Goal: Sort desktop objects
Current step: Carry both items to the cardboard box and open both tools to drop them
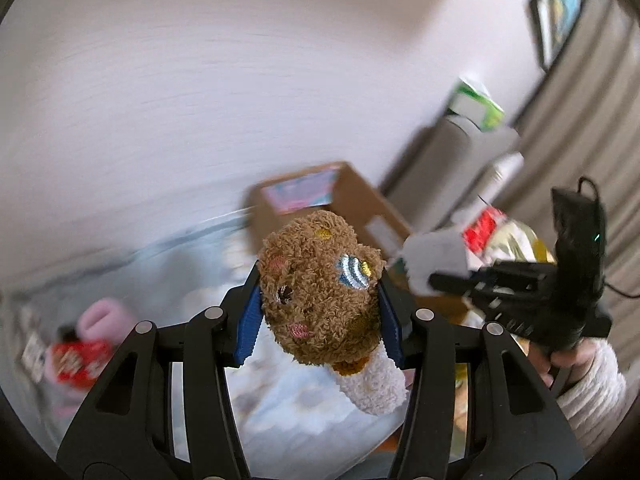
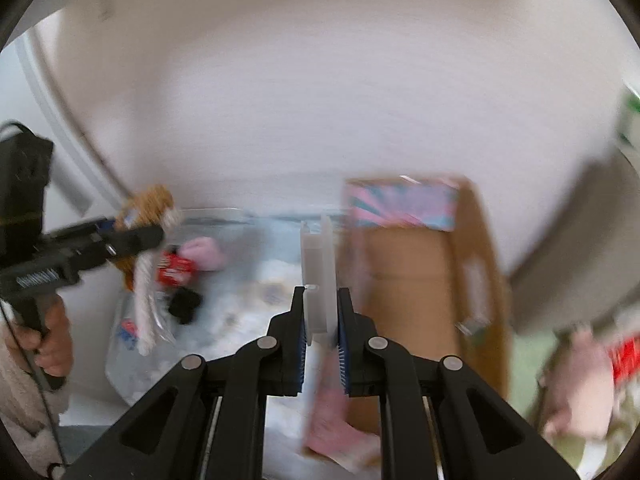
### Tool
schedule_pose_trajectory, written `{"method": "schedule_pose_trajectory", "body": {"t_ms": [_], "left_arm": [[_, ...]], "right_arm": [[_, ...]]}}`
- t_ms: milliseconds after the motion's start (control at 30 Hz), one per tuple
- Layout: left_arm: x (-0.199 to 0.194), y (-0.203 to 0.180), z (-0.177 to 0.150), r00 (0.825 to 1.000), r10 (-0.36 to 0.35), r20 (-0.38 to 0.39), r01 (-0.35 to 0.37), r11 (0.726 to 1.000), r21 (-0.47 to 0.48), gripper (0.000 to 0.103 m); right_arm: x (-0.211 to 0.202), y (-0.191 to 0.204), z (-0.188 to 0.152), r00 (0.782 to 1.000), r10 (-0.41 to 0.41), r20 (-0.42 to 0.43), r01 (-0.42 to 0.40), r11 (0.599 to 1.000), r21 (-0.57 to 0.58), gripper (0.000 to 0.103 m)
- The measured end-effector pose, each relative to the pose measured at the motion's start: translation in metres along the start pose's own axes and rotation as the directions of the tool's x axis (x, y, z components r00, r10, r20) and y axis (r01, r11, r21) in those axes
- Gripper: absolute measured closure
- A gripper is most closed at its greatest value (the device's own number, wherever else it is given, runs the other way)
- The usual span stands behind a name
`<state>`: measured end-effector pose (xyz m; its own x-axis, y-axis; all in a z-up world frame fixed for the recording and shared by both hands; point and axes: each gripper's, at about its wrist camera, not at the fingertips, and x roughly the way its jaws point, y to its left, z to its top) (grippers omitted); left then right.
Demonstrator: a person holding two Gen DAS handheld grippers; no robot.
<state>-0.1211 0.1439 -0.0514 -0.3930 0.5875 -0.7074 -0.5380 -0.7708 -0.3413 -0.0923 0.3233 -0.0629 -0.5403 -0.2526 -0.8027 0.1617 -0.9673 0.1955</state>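
My left gripper (image 1: 320,273) is shut on a brown plush toy (image 1: 312,248) with a white cuff; its blue pads press on both sides. The right wrist view shows that gripper (image 2: 156,236) at the left with the toy (image 2: 152,200), above a clear plastic bin (image 2: 224,216). My right gripper (image 2: 321,292) is shut on a thin white plastic piece (image 2: 318,248) that stands on edge between the pads. In the left wrist view the right gripper (image 1: 432,280) holds that white piece (image 1: 434,252) beside an open cardboard box (image 1: 360,196). Both views are blurred.
The bin holds a pink soft item (image 2: 204,254), a red packet (image 2: 174,270) and a black object (image 2: 184,304). The cardboard box (image 2: 408,280) stands right of the bin. A red and yellow package (image 1: 496,232) and a green-and-white carton (image 1: 476,104) are at the right.
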Motion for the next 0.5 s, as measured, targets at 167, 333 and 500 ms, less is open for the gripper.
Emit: {"method": "schedule_pose_trajectory", "body": {"t_ms": [167, 333, 500], "left_arm": [[0.058, -0.039, 0.017, 0.996, -0.055, -0.074, 0.059, 0.997, 0.052, 0.056], [0.105, -0.066, 0.020, 0.990, -0.022, -0.142, 0.036, 0.994, 0.099, 0.056], [0.130, -0.075, 0.019, 0.985, 0.018, -0.174, 0.003, 0.993, 0.118, 0.056]], "right_arm": [[0.007, -0.047, -0.030, 0.998, -0.039, -0.048, 0.046, 0.988, 0.145, 0.091], [0.026, -0.064, -0.047, 0.998, -0.015, -0.068, 0.029, 0.976, 0.214, 0.091], [0.035, -0.077, -0.057, 0.996, 0.003, -0.087, 0.018, 0.969, 0.247, 0.091]]}}
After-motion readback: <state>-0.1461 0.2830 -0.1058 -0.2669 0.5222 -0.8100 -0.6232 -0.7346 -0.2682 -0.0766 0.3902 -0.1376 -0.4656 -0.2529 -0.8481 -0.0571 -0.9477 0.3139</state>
